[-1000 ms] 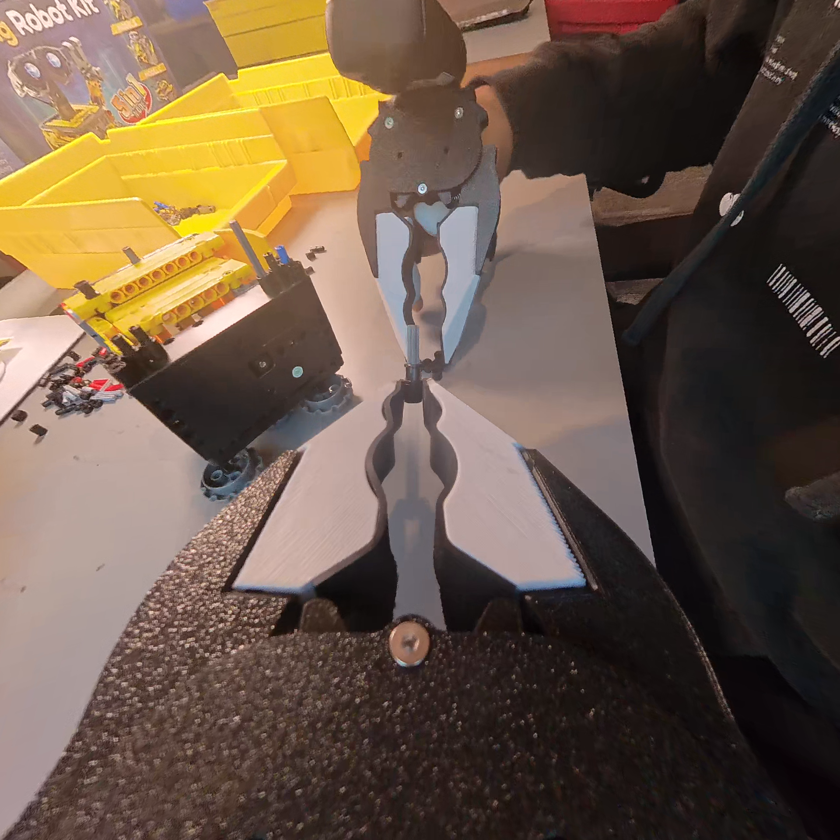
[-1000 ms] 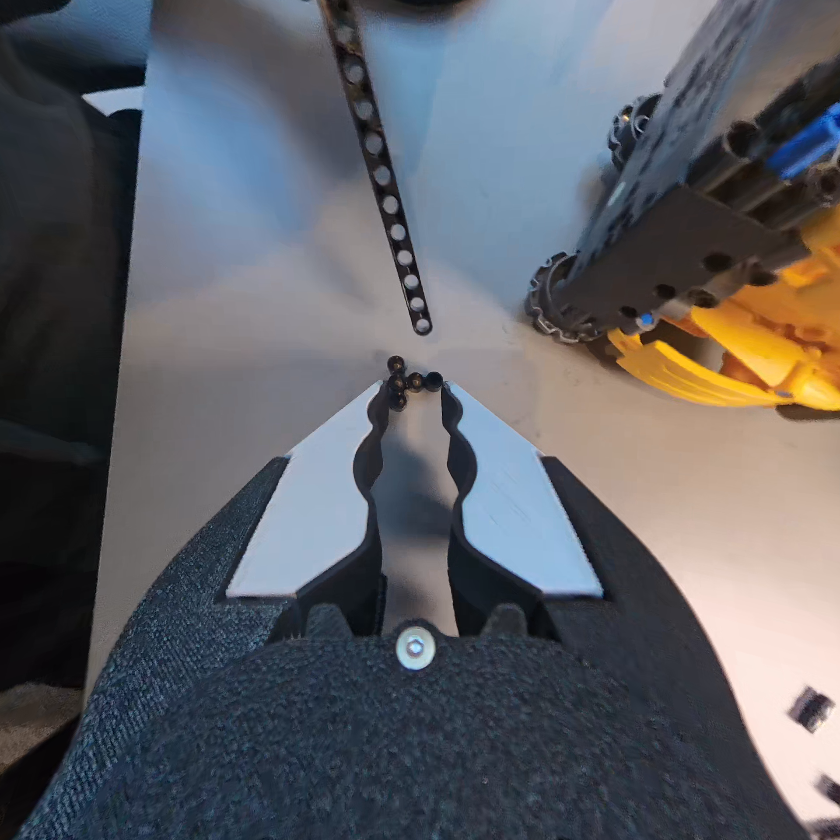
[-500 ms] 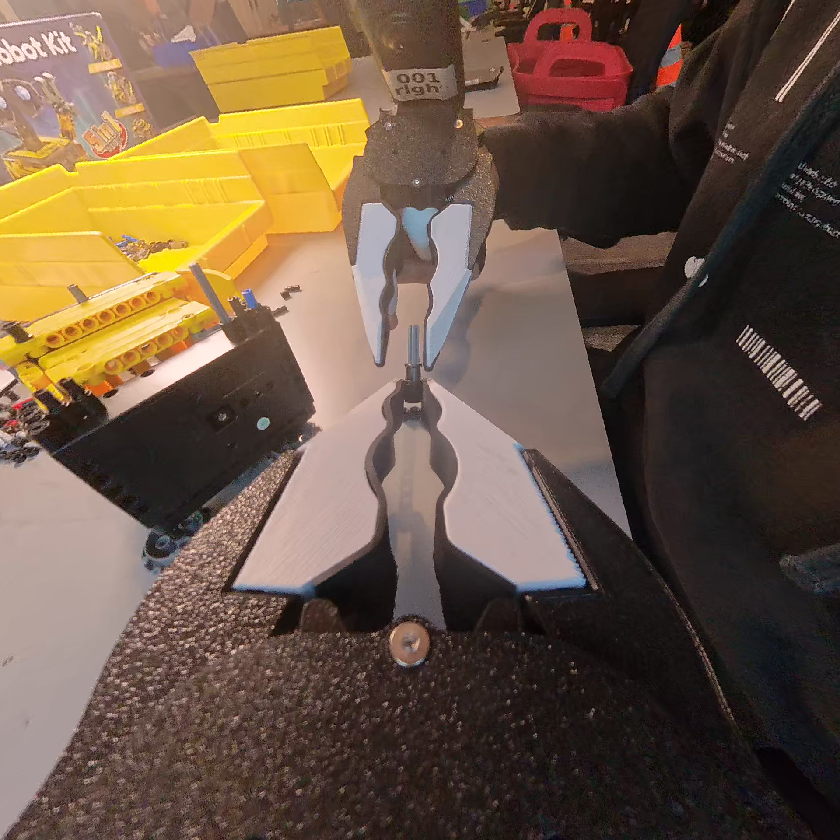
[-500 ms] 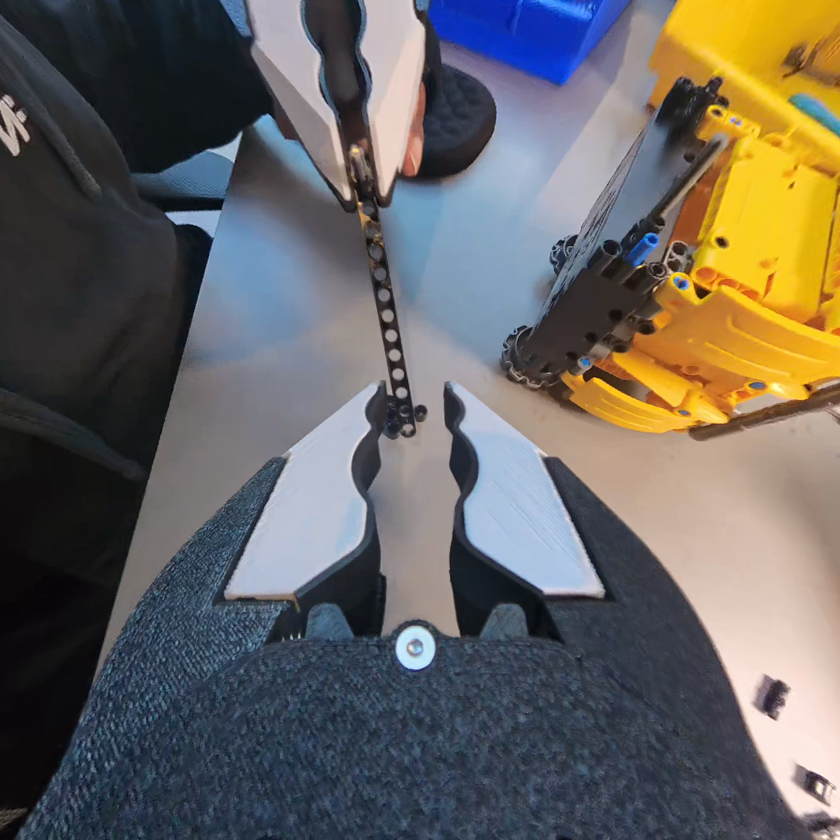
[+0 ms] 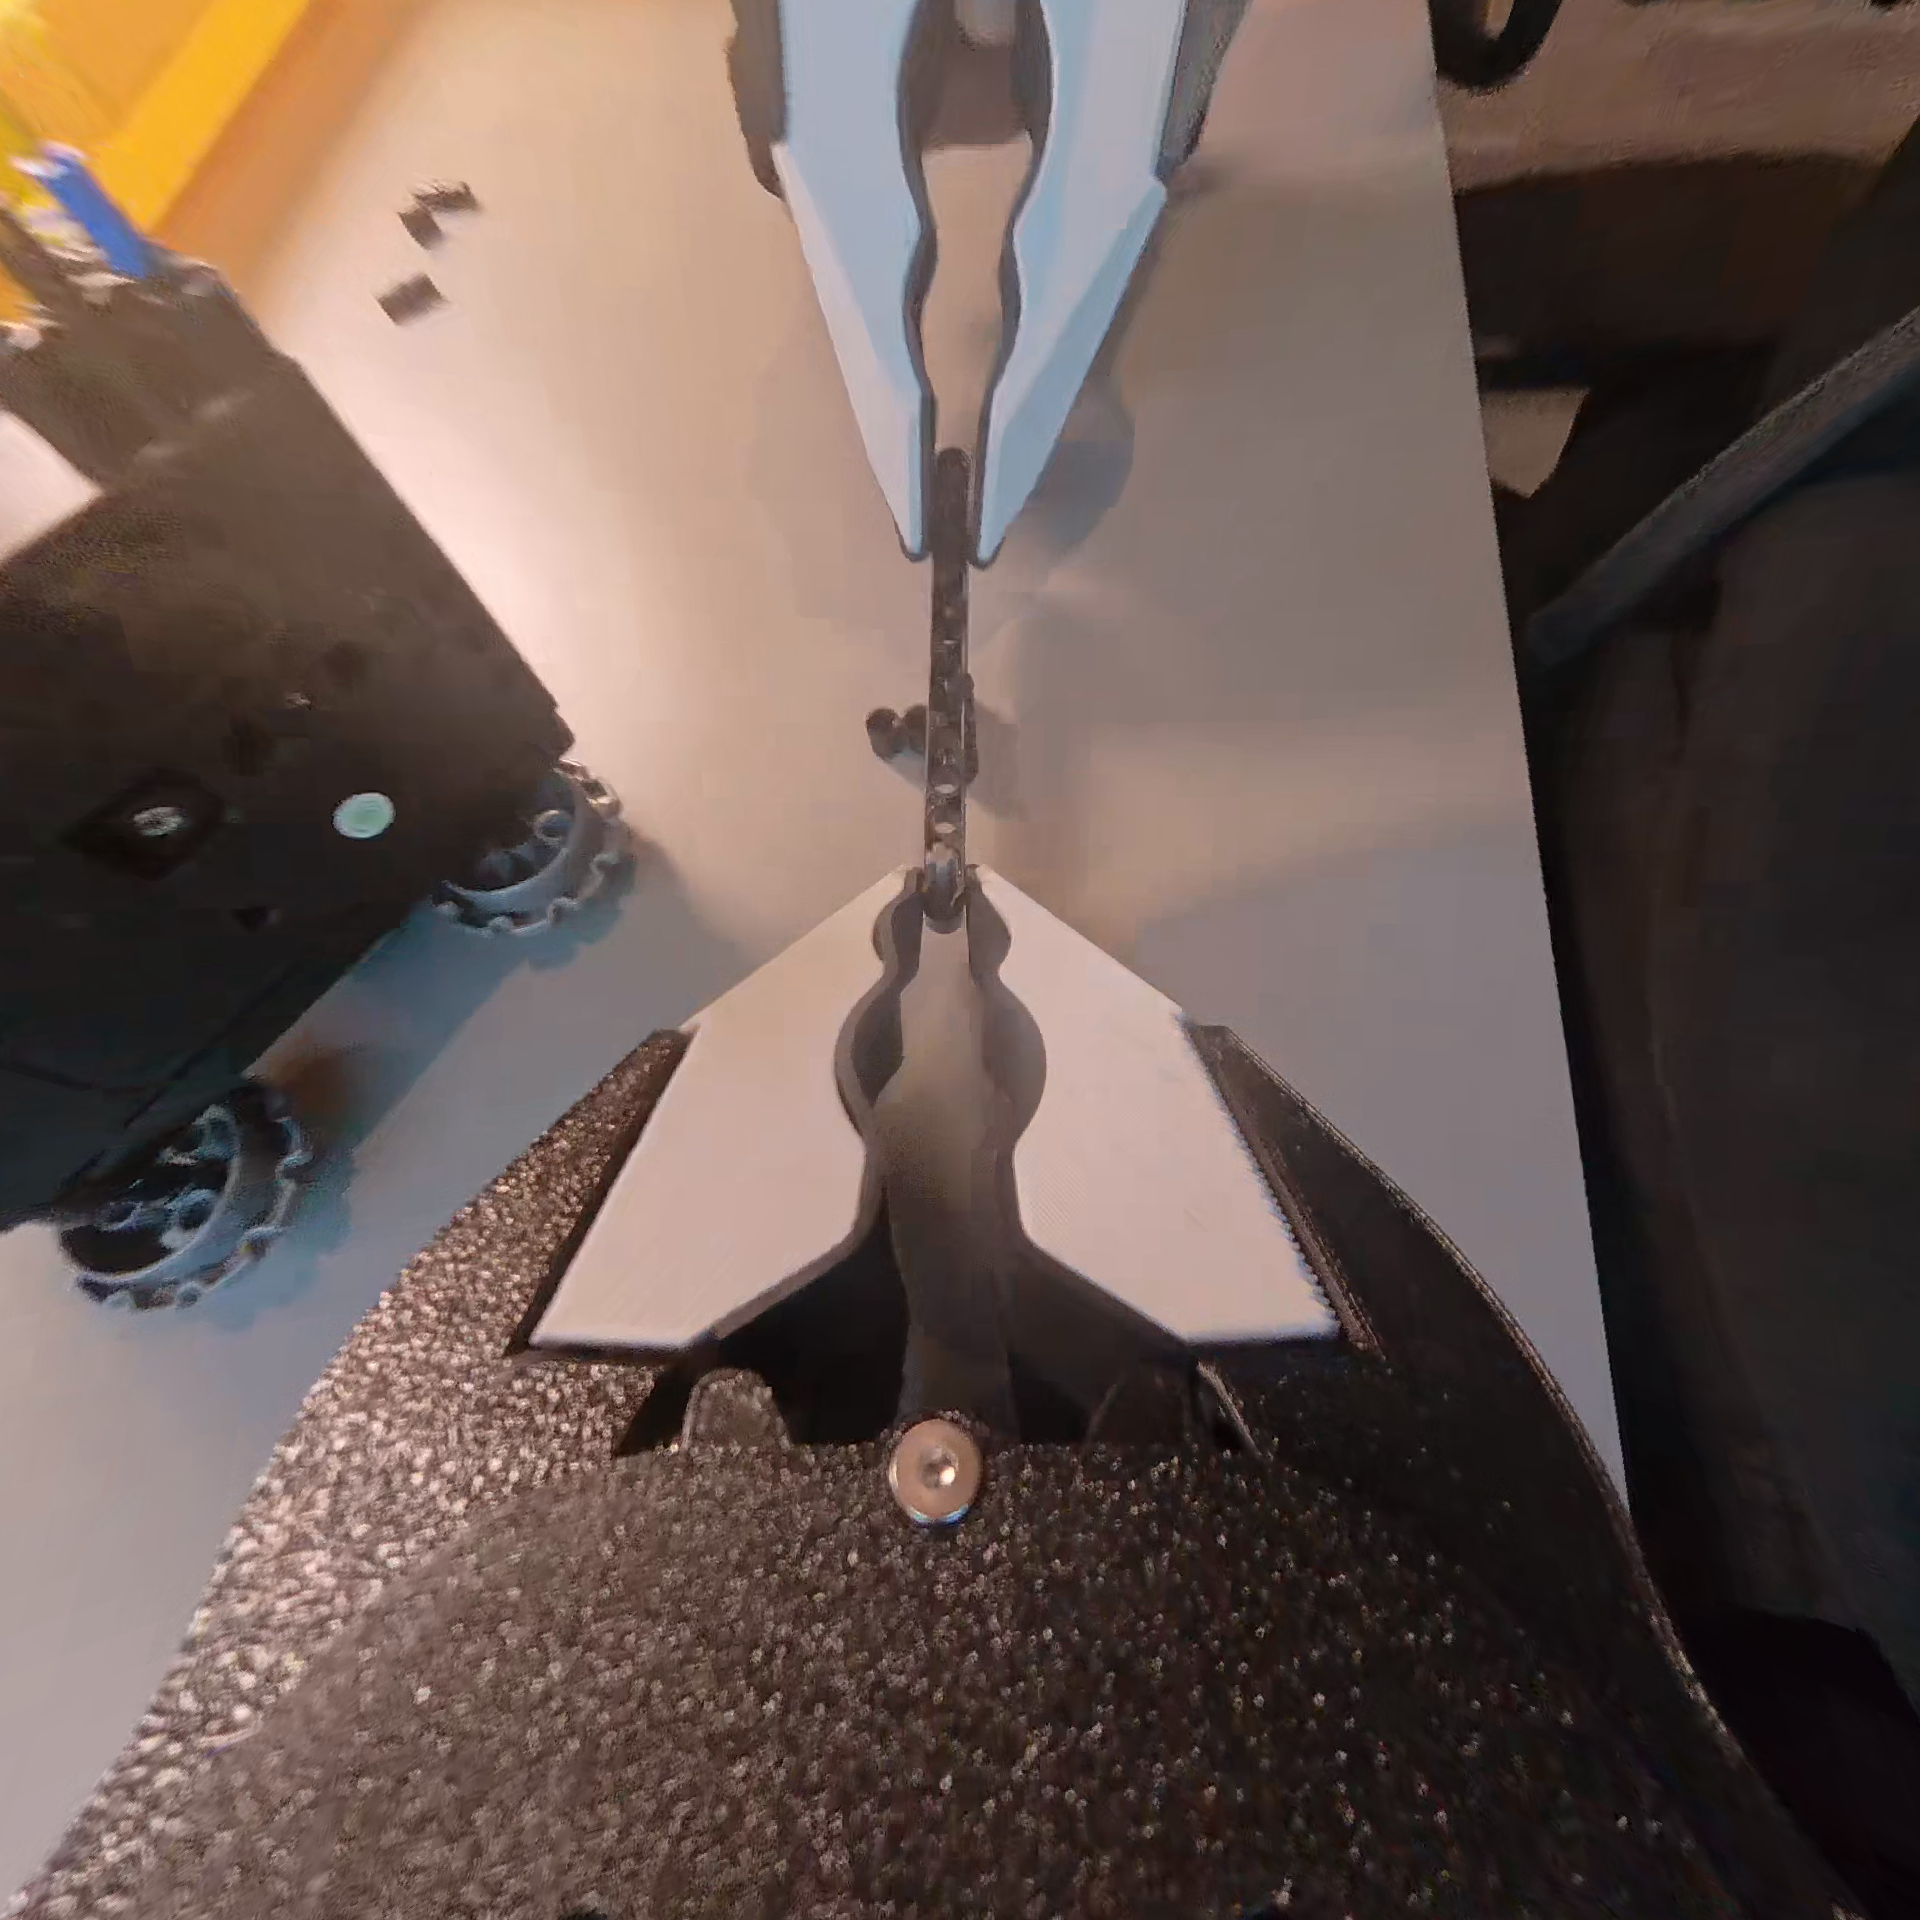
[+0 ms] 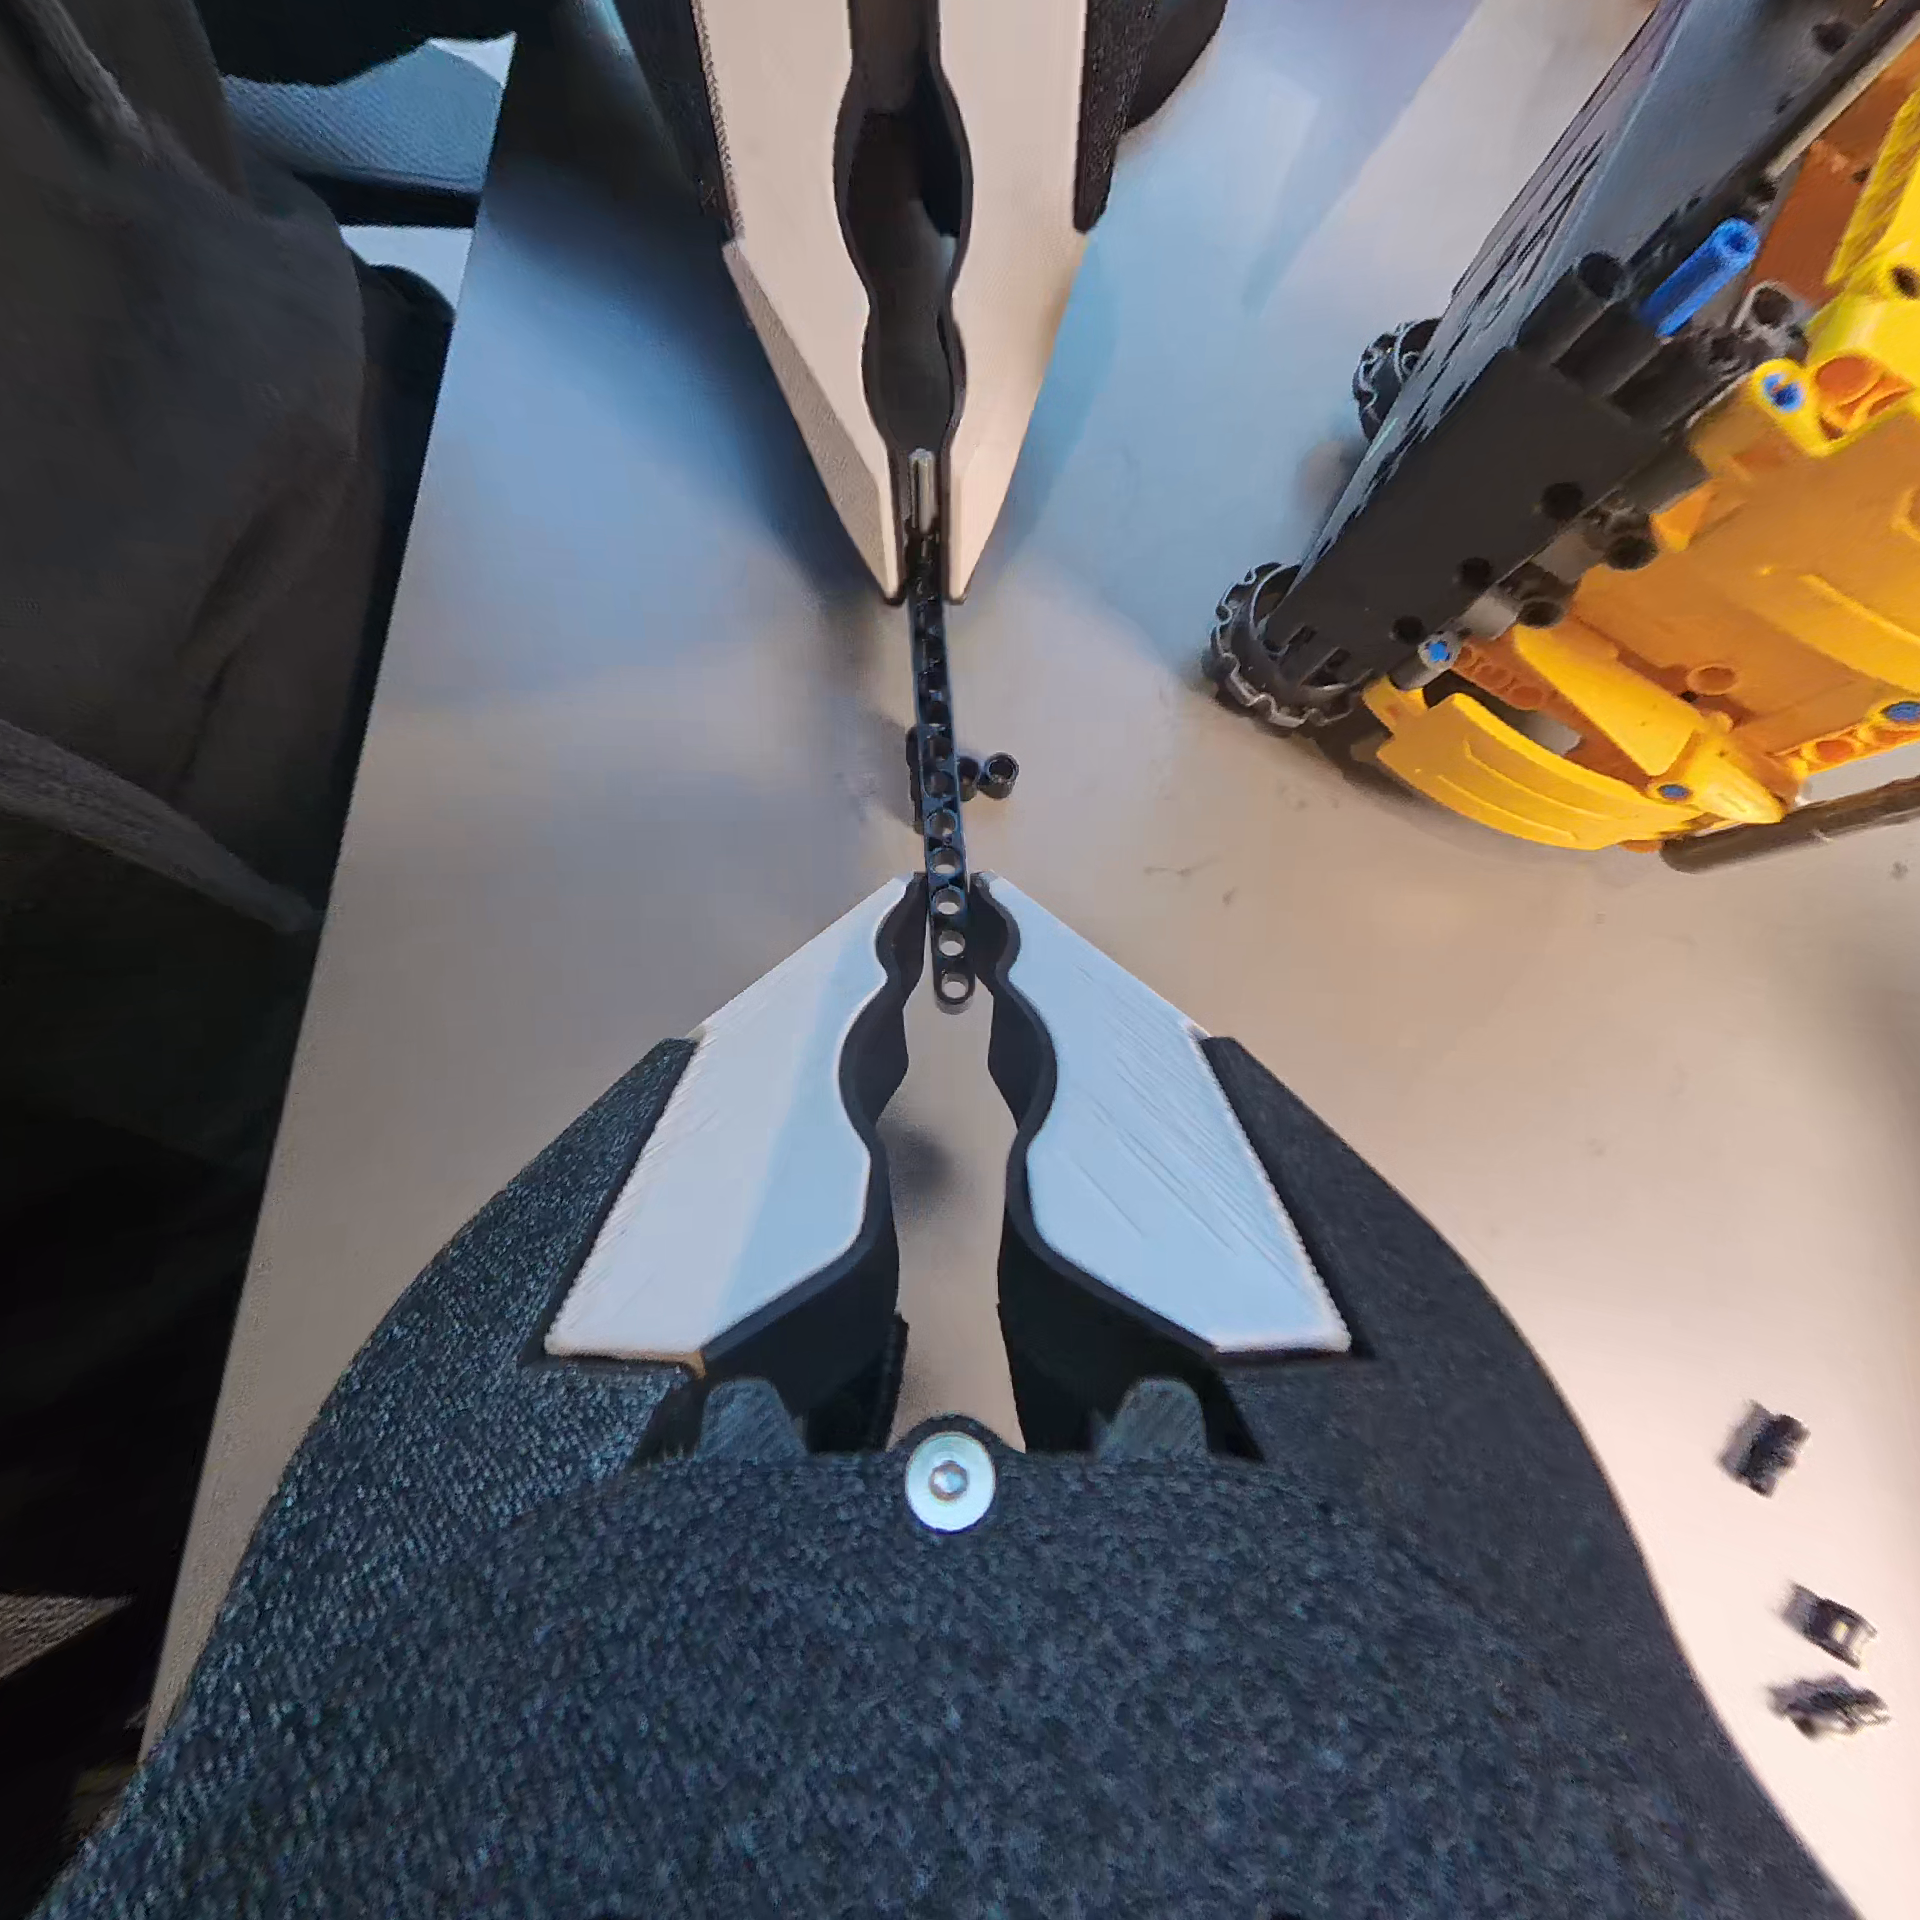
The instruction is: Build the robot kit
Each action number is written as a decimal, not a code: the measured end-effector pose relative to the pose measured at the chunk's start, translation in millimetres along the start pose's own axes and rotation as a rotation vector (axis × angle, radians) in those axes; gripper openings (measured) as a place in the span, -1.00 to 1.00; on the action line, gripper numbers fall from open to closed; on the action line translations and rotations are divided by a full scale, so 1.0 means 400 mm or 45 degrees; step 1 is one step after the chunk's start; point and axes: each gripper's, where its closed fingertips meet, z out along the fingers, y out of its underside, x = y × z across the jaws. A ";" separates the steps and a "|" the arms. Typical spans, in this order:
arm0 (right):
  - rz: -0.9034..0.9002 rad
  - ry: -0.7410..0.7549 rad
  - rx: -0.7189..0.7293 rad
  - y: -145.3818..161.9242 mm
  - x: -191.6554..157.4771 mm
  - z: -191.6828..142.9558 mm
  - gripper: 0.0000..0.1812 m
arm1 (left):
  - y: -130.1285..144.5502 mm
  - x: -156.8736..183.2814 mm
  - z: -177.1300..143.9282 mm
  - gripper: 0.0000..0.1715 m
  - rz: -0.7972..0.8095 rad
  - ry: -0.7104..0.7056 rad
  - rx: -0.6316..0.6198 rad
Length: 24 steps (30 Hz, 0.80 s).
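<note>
A thin black beam (image 6: 940, 790), pierced with round holes along its length, is held above the grey table (image 6: 644, 665) between two grippers that face each other. The left gripper (image 5: 943, 896) is clenched on one end of the beam. The right gripper (image 6: 951, 894) has its fingers closed around the other end, which passes between the tips and reaches a little way into the gap; whether the tips actually press the beam I cannot tell. Just beside the beam's middle, small black connector pieces (image 6: 992, 771) sit at its side, touching or nearly touching it. Farther out from the beam stands a black and yellow brick model (image 6: 1621, 499) on toothed wheels (image 5: 540, 862), with a blue pin (image 6: 1704, 272) sticking up from it. Loose black bits (image 6: 1766, 1449) lie on the table beyond. A dark sleeve (image 6: 177, 520) borders the beam's other side. No writing is readable
</note>
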 end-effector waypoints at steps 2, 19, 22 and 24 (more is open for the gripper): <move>0.012 -0.023 -0.003 0.006 -0.002 0.004 -0.91 | 0.008 0.005 0.012 -0.95 0.025 0.004 -0.043; 0.050 -0.073 0.019 0.020 0.007 0.011 -0.86 | 0.000 -0.003 0.008 -0.89 -0.003 0.004 -0.014; 0.052 -0.076 0.028 0.018 0.009 0.008 -0.83 | -0.003 -0.003 0.005 -0.89 -0.005 0.008 0.000; 0.067 -0.078 0.071 0.008 0.014 -0.003 -0.81 | -0.005 -0.002 0.000 -0.88 -0.006 0.007 0.013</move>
